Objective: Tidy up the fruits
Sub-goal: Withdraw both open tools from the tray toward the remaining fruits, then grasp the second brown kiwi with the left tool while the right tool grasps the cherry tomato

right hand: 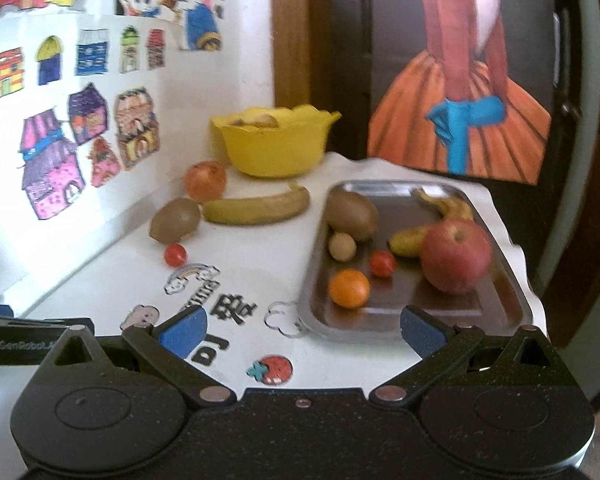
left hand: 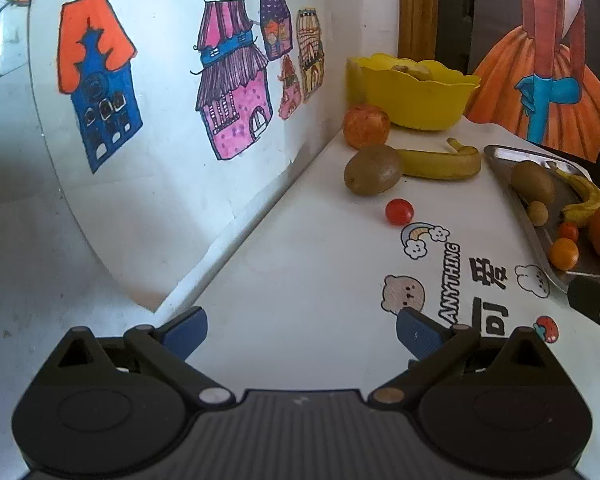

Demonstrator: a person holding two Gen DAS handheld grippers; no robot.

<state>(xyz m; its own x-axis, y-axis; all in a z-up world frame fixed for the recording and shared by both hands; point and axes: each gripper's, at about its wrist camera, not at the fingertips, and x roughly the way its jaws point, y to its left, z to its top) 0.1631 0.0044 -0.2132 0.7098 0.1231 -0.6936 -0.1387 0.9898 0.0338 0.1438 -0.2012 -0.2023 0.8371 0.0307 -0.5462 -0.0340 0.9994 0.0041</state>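
Observation:
On the white table lie a kiwi (left hand: 373,169) (right hand: 175,220), a banana (left hand: 440,160) (right hand: 256,208), an orange-red apple (left hand: 366,126) (right hand: 204,181) and a cherry tomato (left hand: 399,211) (right hand: 175,255). The metal tray (right hand: 416,316) (left hand: 500,156) on the right holds a kiwi (right hand: 352,212), a small banana (right hand: 444,208), a red apple (right hand: 456,256), a small orange (right hand: 349,289), a cherry tomato (right hand: 382,263) and a beige nut-like ball (right hand: 342,246). My left gripper (left hand: 302,330) is open, well short of the loose fruit. My right gripper (right hand: 304,330) is open at the tray's near edge, empty.
A yellow bowl (left hand: 416,92) (right hand: 276,144) with something inside stands at the back by the wall. The wall with house drawings (left hand: 236,96) runs along the left. A painting of an orange dress (right hand: 460,112) leans behind the tray. The table edge drops off right of the tray.

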